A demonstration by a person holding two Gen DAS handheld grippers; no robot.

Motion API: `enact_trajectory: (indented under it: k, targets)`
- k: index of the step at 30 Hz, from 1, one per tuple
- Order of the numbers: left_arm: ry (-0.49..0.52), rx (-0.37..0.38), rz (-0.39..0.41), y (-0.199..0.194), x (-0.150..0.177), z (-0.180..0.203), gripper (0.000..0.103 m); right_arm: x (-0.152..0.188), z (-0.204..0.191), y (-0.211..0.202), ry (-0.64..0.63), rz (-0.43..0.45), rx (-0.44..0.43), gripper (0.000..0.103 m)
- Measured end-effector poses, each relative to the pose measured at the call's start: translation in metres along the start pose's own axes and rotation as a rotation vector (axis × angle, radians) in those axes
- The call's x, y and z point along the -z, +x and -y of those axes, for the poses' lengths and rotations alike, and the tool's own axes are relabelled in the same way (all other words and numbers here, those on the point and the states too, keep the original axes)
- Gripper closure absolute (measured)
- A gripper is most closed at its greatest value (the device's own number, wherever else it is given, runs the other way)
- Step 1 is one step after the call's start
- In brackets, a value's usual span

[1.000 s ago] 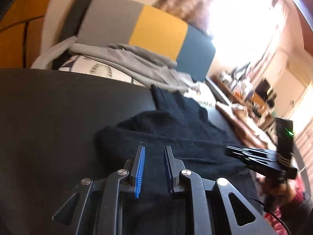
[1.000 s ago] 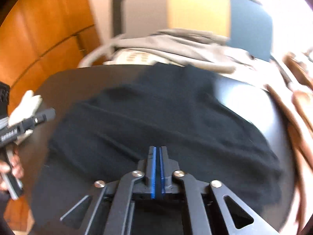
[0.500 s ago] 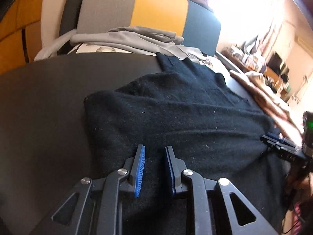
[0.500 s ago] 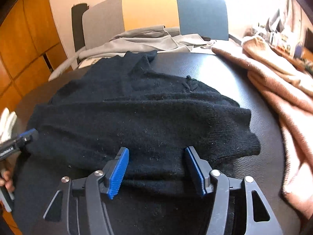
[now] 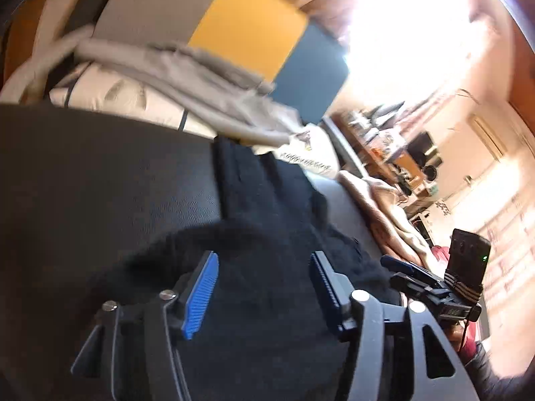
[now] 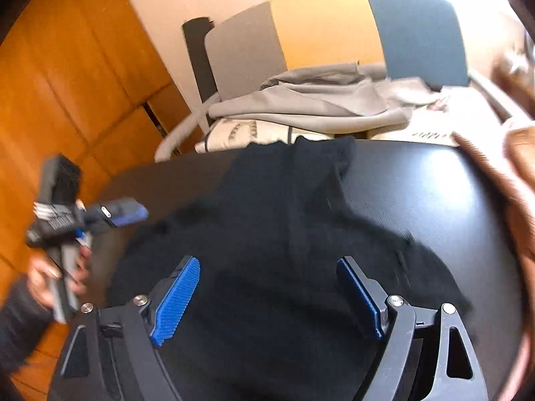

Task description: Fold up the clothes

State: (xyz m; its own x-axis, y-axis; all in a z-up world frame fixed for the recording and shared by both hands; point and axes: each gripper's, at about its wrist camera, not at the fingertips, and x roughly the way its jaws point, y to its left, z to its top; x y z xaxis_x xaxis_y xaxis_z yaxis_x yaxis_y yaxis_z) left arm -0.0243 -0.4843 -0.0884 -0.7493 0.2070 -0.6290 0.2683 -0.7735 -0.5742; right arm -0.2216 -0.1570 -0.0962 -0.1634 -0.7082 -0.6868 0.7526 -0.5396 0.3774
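A black knit sweater (image 5: 267,267) (image 6: 284,234) lies folded on the round black table (image 5: 100,173) (image 6: 434,193), one narrow part reaching toward the far edge. My left gripper (image 5: 264,267) hovers above its near side, open, with nothing between the blue pads. My right gripper (image 6: 271,277) is also open over the sweater's near part and holds nothing. The right gripper (image 5: 411,274) shows at the sweater's right end in the left wrist view. The left gripper (image 6: 123,215), held by a hand, shows at the sweater's left end in the right wrist view.
Behind the table stands a chair with a grey, yellow and blue back (image 6: 334,30) holding grey clothes (image 6: 317,103) and a white printed garment (image 6: 250,133). A brown knit garment (image 6: 515,183) lies along the table's right edge. Orange wooden panels (image 6: 67,100) are on the left.
My left gripper has opened wide from a narrow gap. Both grippers have lifted and tilted above the sweater. The right gripper opened half a second ago and stays open.
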Motion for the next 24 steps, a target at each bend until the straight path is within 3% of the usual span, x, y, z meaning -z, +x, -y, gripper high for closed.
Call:
enact_trajectory:
  k: [4,9,13,17,19,20,21,22,23,24]
  targets:
    - [-0.055,-0.008,-0.059,0.039,-0.042,-0.017,0.045,-0.050,0.051,0.050,0.180,-0.069,-0.056,0.026]
    - [-0.110,-0.020,-0.119,0.084,-0.087,-0.034,0.046,-0.090,0.108,0.104,0.357,-0.117,-0.131,0.054]
    - [-0.124,-0.031,-0.168,0.115,-0.102,-0.041,0.046,-0.102,0.123,0.125,0.399,-0.125,-0.233,0.056]
    - [-0.111,-0.003,-0.169,0.132,-0.112,-0.036,0.046,-0.110,0.123,0.141,0.385,-0.138,-0.305,0.056]
    - [-0.123,0.014,-0.183,0.141,-0.115,-0.032,0.046,-0.113,0.120,0.146,0.357,-0.129,-0.296,0.065]
    - [-0.122,0.019,-0.191,0.146,-0.117,-0.029,0.046,-0.114,0.117,0.148,0.330,-0.130,-0.263,0.079]
    - [-0.114,0.021,-0.193,0.149,-0.118,-0.027,0.053,-0.115,0.115,0.150,0.307,-0.131,-0.234,0.098]
    - [-0.113,0.013,-0.199,0.153,-0.119,-0.026,0.066,-0.115,0.113,0.150,0.291,-0.133,-0.215,0.099]
    - [-0.117,-0.011,-0.218,0.158,-0.118,-0.027,0.098,-0.115,0.112,0.149,0.275,-0.136,-0.196,0.099]
    - [-0.121,-0.026,-0.227,0.162,-0.118,-0.028,0.098,-0.116,0.110,0.149,0.259,-0.138,-0.177,0.099]
